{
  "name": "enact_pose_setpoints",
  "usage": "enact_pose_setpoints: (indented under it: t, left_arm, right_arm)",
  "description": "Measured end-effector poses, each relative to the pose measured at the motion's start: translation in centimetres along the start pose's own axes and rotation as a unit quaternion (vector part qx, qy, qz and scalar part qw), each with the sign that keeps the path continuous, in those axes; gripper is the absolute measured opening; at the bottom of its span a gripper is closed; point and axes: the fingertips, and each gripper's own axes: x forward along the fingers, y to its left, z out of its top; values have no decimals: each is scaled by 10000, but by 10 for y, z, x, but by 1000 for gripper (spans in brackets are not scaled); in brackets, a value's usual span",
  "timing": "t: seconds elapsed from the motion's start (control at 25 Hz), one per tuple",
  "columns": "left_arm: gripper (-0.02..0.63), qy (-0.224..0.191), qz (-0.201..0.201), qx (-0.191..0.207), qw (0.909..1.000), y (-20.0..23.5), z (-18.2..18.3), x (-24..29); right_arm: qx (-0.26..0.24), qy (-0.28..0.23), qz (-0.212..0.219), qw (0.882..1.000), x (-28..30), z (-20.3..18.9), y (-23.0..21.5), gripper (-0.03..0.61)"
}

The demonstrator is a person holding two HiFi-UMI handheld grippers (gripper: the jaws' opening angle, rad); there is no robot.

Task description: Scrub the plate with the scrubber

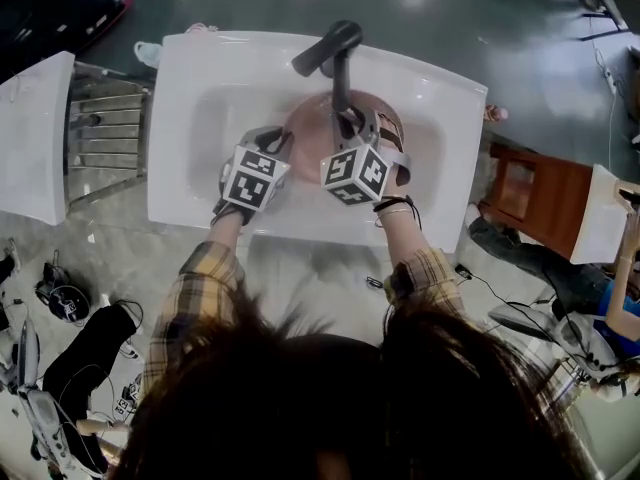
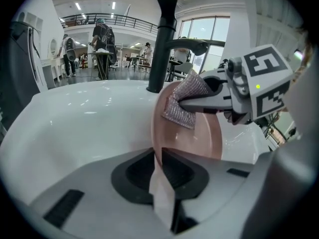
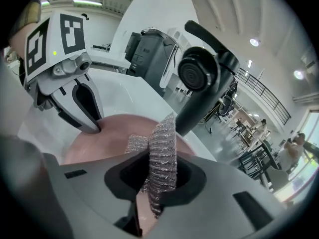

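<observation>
**A:** Where is the plate?

**B:** The pink plate [image 1: 308,120] is inside the basin of the white sink [image 1: 200,78], right under the black faucet [image 1: 335,53].

**A:** And the scrubber?

**B:** The silvery mesh scrubber [image 2: 180,107] lies folded against the plate's face, near its upper part. The right tool [image 3: 149,183] has its jaws pinching it, and the mesh sticks up out of the grip.

**A:** What about the other one?

**B:** The left tool [image 2: 162,159] has its jaws pressed onto the plate's rim. In its own view the plate runs edge-on between them. It grips the plate's left side, and the right tool comes in from the right.

**A:** Anything around the sink?

**B:** A metal rack [image 1: 105,133] stands just beside it on the left. A brown wooden chair [image 1: 525,193] is near its right side. In the left gripper view, several people [image 2: 102,44] stand well back in a bright hall.
</observation>
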Motion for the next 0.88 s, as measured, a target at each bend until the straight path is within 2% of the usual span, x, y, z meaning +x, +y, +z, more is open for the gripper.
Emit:
enact_pose_setpoints:
  t: [0.36, 0.88]
  left_arm:
    - [43, -52, 27, -30, 10000, 4, -2, 5]
    - [43, 93, -69, -20, 9999, 2, -4, 6]
  right_arm:
    - [-295, 178, 568, 9978, 5, 1, 45, 78]
    - [-723, 625, 1250, 9875, -4, -36, 94, 79]
